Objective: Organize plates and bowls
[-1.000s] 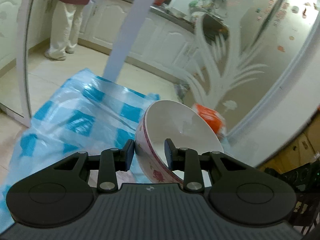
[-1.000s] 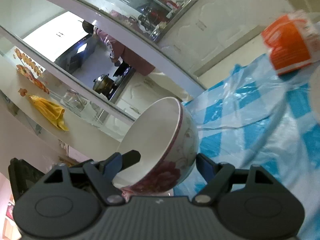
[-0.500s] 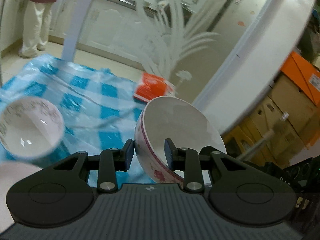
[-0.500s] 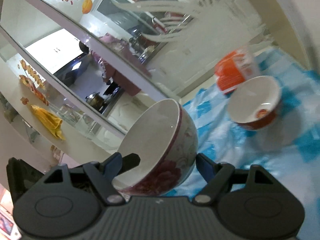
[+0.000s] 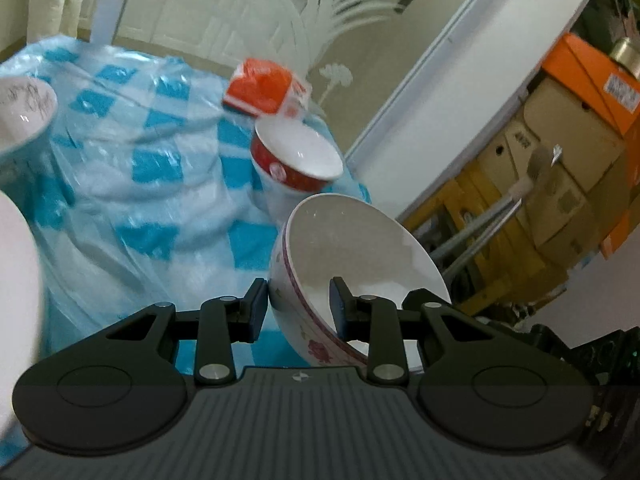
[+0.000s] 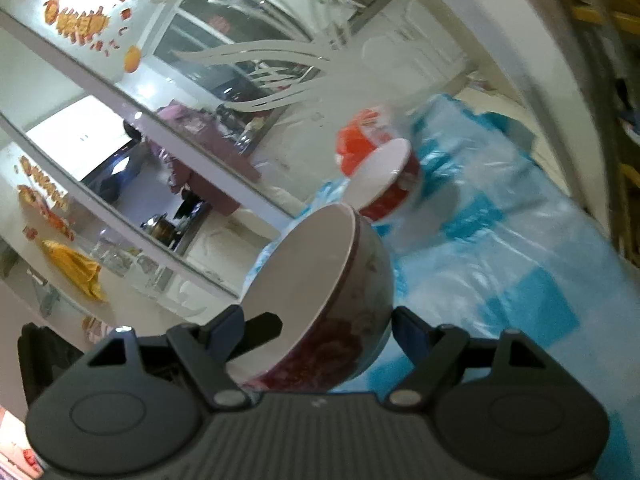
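My left gripper [image 5: 298,304] is shut on the rim of a white bowl with pink flowers [image 5: 360,256], held tilted above the table's right edge. My right gripper [image 6: 318,330] is shut on a second white bowl with red flowers [image 6: 320,280], one finger inside and one outside, also tilted. A red-and-white bowl [image 5: 298,158] stands on the blue checked tablecloth [image 5: 160,160] ahead; it also shows in the right wrist view [image 6: 390,182]. Another white bowl [image 5: 22,110] with dark script sits at the far left.
An orange packet [image 5: 264,86] lies behind the red bowl, against the frosted glass door [image 5: 312,12]. Cardboard boxes [image 5: 560,152] and metal poles are stacked right of the table. A person stands beyond the glass [image 6: 200,148]. A pale blurred object [image 5: 16,300] fills the left edge.
Both grippers swung right and toward the red-and-white bowl, which now appears nearer and more central. Both keep hold of their bowls.
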A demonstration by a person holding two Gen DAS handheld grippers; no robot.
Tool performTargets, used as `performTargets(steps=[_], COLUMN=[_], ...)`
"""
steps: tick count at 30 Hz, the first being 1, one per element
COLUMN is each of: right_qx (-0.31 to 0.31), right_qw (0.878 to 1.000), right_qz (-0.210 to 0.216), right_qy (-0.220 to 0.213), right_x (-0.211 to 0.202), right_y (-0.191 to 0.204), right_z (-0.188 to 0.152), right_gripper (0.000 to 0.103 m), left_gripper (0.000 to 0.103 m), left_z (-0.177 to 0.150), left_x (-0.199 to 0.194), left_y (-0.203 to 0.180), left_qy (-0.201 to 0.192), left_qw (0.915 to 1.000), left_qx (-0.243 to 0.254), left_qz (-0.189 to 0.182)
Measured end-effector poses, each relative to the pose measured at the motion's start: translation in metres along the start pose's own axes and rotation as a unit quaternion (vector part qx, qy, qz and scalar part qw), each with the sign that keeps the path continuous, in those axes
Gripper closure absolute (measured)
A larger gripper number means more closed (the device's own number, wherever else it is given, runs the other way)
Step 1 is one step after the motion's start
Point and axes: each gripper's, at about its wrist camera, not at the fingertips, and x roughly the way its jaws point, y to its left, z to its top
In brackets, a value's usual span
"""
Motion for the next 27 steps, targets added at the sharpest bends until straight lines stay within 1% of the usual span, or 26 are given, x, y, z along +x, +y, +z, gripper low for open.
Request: performTargets(steps=[3,11,27], right_qx=[0.006,0.026,0.033], right_qw=[1.0,0.999,0.999], right_qz=[-0.009,-0.011,-0.017], right_qy=[-0.008,-0.025,-0.032], right_x=[-0.007,-0.022,-0.033], right_y=[-0.01,-0.036,-0.054], right_z=[-0.003,-0.006,-0.014], right_gripper=[0.022,0.022,0.022], left_gripper=[0.068,0.069,0.069], left_z=[-0.006,-0.025,-0.037], left_x=[0.007,0.012,0.019], left_y=[-0.003,-0.017,-0.029], left_qy=[0.01,0.026,0.038], left_qw=[0.9999,0.9995,0.9987], left_qx=[0.002,0.015,0.025], left_qz=[0.001,0.009,0.022])
